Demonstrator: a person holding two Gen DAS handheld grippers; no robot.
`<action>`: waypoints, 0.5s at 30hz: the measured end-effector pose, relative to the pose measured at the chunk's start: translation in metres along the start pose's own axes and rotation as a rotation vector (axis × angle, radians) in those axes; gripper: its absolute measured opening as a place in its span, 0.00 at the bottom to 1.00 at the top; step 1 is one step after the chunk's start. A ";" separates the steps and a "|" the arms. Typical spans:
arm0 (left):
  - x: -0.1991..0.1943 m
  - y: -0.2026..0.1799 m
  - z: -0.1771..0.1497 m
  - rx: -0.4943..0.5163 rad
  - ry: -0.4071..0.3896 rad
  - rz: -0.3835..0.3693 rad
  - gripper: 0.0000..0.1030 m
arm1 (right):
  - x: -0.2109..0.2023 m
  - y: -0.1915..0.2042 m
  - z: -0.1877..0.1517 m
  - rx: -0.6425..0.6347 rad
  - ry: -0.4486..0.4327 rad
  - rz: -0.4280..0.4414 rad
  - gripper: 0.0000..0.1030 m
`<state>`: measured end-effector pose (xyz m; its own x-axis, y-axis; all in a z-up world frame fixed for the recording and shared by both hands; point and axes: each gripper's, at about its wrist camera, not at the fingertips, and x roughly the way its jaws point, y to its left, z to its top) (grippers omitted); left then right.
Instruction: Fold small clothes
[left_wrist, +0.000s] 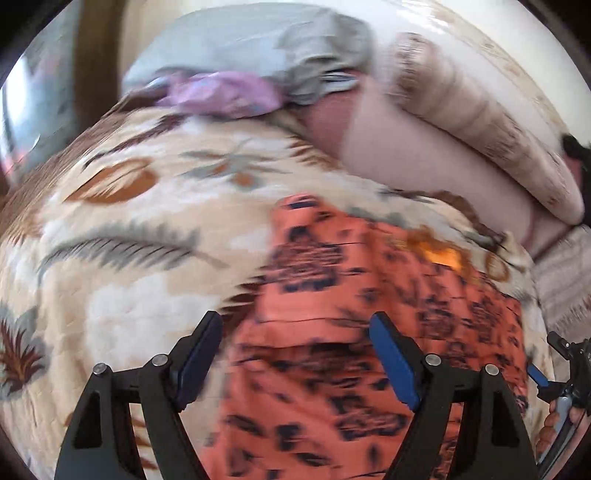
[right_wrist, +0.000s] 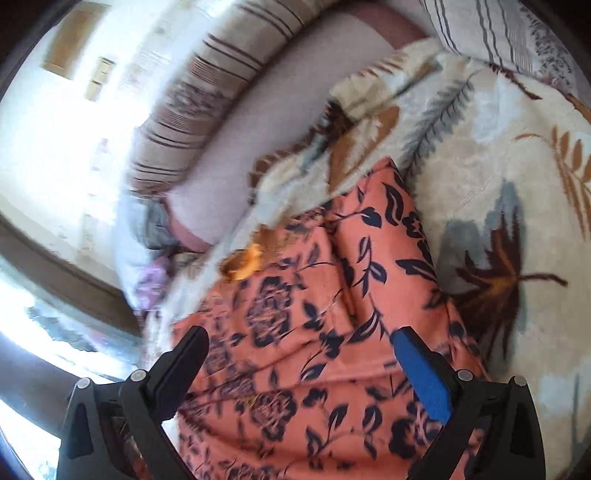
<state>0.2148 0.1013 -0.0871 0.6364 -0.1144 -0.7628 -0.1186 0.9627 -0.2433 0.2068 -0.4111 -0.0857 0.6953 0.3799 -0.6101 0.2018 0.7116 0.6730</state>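
Note:
An orange garment with dark blue flowers lies on a cream leaf-patterned blanket. My left gripper is open and empty, its jaws wide apart just above the garment's near left part. In the right wrist view the same garment lies in a long strip running away from me. My right gripper is open and empty above the garment's near end. The right gripper also shows at the right edge of the left wrist view. Both views are motion-blurred.
A pile of grey and lilac clothes lies at the far side of the blanket. A striped rolled cushion and a pink sheet lie at the right. A striped pillow sits beyond the blanket.

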 end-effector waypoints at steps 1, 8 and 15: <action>0.004 0.014 -0.003 -0.031 0.007 0.010 0.80 | 0.013 0.004 0.007 -0.019 0.017 -0.037 0.98; 0.020 0.053 -0.015 -0.112 0.038 -0.001 0.80 | 0.078 0.070 -0.001 -0.367 0.187 -0.405 0.12; -0.013 0.026 0.011 -0.063 -0.113 -0.073 0.81 | 0.001 0.080 0.009 -0.382 -0.032 -0.484 0.18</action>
<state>0.2118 0.1303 -0.0765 0.7263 -0.1517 -0.6704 -0.1143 0.9351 -0.3355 0.2303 -0.3590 -0.0288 0.6077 -0.0529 -0.7924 0.2427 0.9624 0.1218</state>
